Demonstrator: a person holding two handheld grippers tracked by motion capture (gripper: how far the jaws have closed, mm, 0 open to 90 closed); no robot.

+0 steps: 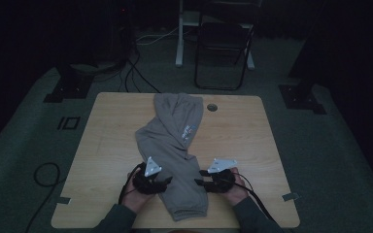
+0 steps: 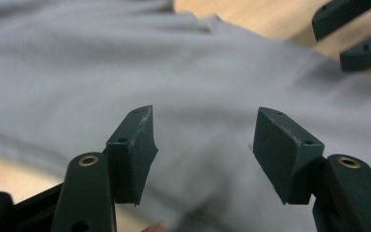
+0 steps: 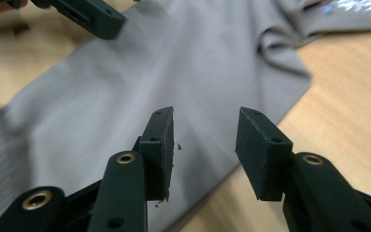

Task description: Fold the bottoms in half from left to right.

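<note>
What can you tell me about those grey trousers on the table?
The grey trousers look like soft, thick jogging cloth, with a ribbed cuff at the end nearest the person and small blue lettering on the upper part. They lie flat but crooked and a bit wrinkled on the wooden table, folded so the legs overlap. The left gripper and right gripper sit on either side of the near leg, both open, pointing at the cloth with nothing pinched between the fingers.

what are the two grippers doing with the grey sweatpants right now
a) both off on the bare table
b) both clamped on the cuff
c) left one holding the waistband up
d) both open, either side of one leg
d: the left gripper and right gripper flank one leg of the grey sweatpants, jaws apart with nothing pinched.
</note>
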